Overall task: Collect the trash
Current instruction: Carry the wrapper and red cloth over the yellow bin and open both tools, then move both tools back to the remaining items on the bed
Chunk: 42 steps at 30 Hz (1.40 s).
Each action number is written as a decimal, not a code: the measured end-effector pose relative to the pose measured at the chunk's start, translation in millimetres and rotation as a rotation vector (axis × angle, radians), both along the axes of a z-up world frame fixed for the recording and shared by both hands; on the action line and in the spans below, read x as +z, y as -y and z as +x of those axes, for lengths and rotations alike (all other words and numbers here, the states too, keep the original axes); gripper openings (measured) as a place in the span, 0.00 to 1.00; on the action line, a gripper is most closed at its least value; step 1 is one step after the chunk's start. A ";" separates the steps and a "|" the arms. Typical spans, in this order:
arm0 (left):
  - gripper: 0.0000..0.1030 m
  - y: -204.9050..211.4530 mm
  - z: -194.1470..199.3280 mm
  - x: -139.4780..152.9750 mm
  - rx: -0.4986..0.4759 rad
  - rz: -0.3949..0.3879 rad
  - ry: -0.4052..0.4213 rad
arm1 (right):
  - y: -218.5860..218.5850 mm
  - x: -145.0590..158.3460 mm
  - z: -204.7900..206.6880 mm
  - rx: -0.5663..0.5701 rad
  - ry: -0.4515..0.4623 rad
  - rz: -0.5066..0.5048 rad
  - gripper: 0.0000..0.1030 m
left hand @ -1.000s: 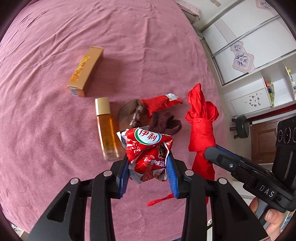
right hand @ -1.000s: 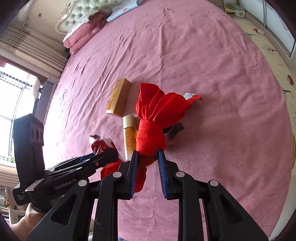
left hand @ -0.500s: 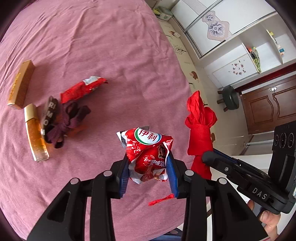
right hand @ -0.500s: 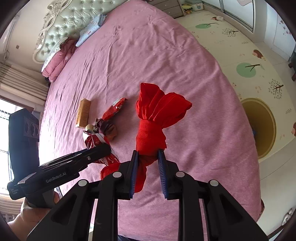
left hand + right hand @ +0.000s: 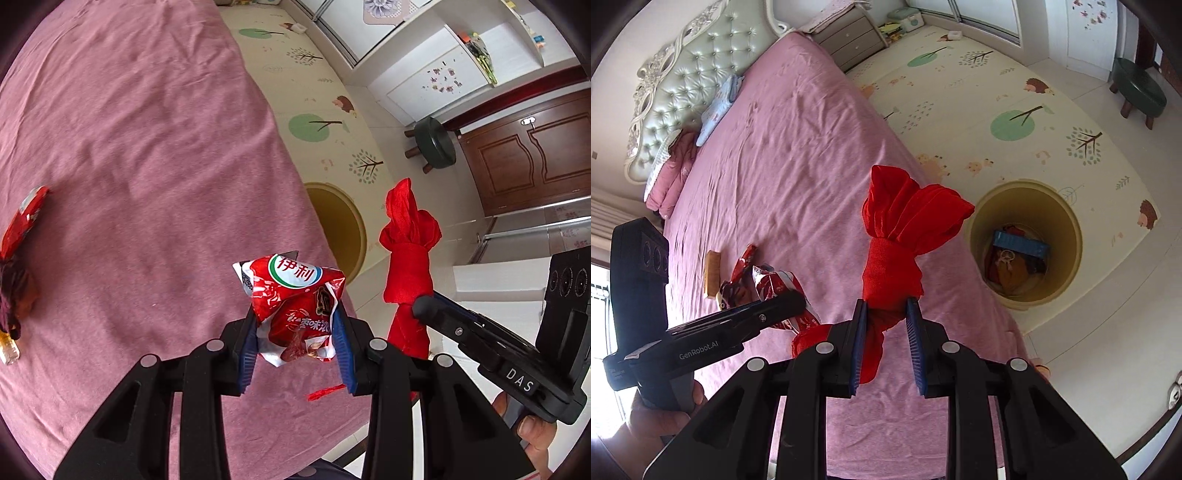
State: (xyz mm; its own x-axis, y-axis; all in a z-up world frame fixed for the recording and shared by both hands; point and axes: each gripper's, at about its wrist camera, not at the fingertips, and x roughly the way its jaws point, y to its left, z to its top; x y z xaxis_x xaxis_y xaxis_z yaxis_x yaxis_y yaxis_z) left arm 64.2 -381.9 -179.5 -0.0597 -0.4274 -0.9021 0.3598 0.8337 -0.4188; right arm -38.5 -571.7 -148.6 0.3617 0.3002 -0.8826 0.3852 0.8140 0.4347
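Currently both hands are loaded and in transit toward the bin. Left gripper (image 5: pixel 295 332) is clamped at a moderate gap on a crumpled red snack wrapper (image 5: pixel 291 299); right gripper (image 5: pixel 884 343) is pinched narrow on the twisted neck of a knotted red cloth bundle (image 5: pixel 897 236), whose loose tail hangs below the pads.

Yellow bin (image 5: pixel 1067 221) stands on the play mat (image 5: pixel 960 96) just off the edge of the pink bed (image 5: pixel 783 155). In the right wrist view it sits at about 3 o'clock from the bundle, mouth open, with a blue box and other refuse already inside. In the left wrist view its rim (image 5: pixel 360 225) shows at 1 o'clock from the wrapper, partly hidden by the bed edge.

Judgement on doing this step well:
- Carry each load fully over the mouth before releasing; neither is there yet.
- Release one at a time, as the grippers ride close together and could collide.
- Light wrapper may drift; lower it near the rim first.
- Cloth tail could snag the pads; open wide.

Remaining on the bed: gold box (image 5: pixel 713 271), another red wrapper (image 5: pixel 24 218).
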 end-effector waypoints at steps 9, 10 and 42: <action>0.35 82.1 3.6 -16.8 -0.135 0.009 -0.031 | 68.8 -18.0 -17.7 -0.115 -0.037 -0.007 0.21; 0.35 91.1 5.4 -18.5 -0.143 0.010 -0.035 | 74.6 -20.4 -18.4 -0.124 -0.042 -0.010 0.21; 0.81 156.0 30.3 -1.8 -0.249 0.051 0.063 | 124.0 -14.3 -5.9 -0.201 -0.019 -0.022 0.32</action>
State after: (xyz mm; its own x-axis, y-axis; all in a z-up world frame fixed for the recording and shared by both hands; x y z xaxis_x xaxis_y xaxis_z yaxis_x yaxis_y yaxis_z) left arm 94.5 -537.9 -181.3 -0.1008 -0.3606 -0.9272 0.5805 0.7356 -0.3492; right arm -44.4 -695.7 -162.9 0.3951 0.2040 -0.8957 0.5488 0.7295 0.4082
